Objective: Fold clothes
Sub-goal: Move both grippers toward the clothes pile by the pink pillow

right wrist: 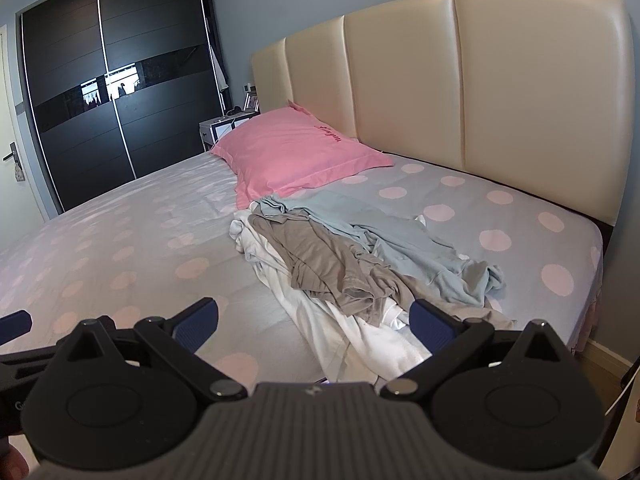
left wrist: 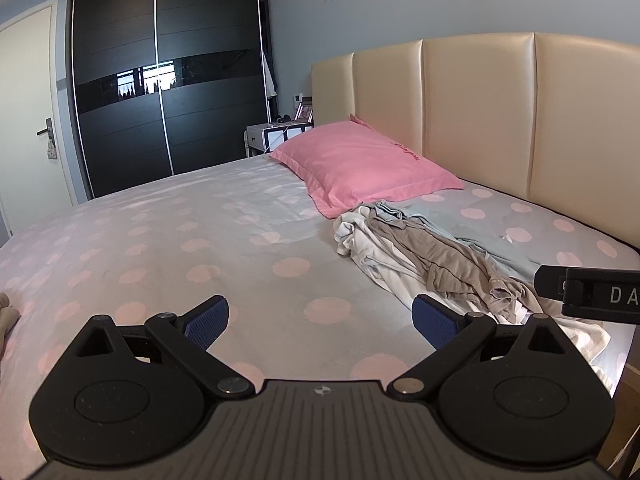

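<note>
Hovering above the near edge of the bed, both black hand-held grippers with blue ribbed pads stand spread wide with nothing between their fingers: the left gripper (left wrist: 320, 322) over bare sheet to the left of the clothes pile, the right gripper (right wrist: 314, 326) directly over the pile's near end. That spacing reads as a ready pose, jaws released so either can pinch an edge of fabric.

The task's things lie in one crumpled heap running from the near bed edge back toward the pillow: a rumpled white cotton garment (right wrist: 352, 336) at the bottom and nearest, a wrinkled grey-brown shirt (right wrist: 320, 256) draped over it, and a pale blue soft top (right wrist: 420, 248) spread on the pile's right side. None is folded yet. The wide polka-dot grey-and-pink bedsheet (left wrist: 160, 248) left of the pile looks like the likely folding space.

Behind the pile rests a pink satin pillow (right wrist: 296, 152) against the cream padded headboard (right wrist: 520, 80). No basket or box shows; a dark sliding wardrobe (left wrist: 160, 80), shut, stands farthest.
</note>
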`<state>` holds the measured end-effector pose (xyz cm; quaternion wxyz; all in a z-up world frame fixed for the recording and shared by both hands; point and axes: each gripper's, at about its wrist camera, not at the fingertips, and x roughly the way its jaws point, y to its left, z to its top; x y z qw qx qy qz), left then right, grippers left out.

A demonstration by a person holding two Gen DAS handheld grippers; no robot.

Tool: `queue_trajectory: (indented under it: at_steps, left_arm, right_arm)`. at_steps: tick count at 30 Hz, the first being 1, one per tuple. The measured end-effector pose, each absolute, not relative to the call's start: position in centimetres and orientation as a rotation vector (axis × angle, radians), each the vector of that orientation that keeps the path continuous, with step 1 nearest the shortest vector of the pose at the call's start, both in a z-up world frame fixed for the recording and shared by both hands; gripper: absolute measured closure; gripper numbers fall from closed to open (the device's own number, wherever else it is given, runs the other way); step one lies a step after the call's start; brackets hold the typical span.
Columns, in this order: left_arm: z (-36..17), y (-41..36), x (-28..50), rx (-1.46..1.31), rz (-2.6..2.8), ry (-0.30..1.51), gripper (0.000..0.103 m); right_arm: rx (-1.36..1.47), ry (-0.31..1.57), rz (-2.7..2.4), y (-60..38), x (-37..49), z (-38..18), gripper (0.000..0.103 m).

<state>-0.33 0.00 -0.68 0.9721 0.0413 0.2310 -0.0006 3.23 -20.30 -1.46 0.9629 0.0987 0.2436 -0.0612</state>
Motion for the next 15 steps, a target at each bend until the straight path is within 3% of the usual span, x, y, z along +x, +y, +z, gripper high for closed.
queue_trajectory:
  at_steps: [15]
  left_arm:
    - [-0.56, -0.14, -0.25, 0.090, -0.007, 0.482, 0.003]
  right_arm:
    - [0.203, 0.496, -0.123, -20.51, 3.22, -1.52, 0.001]
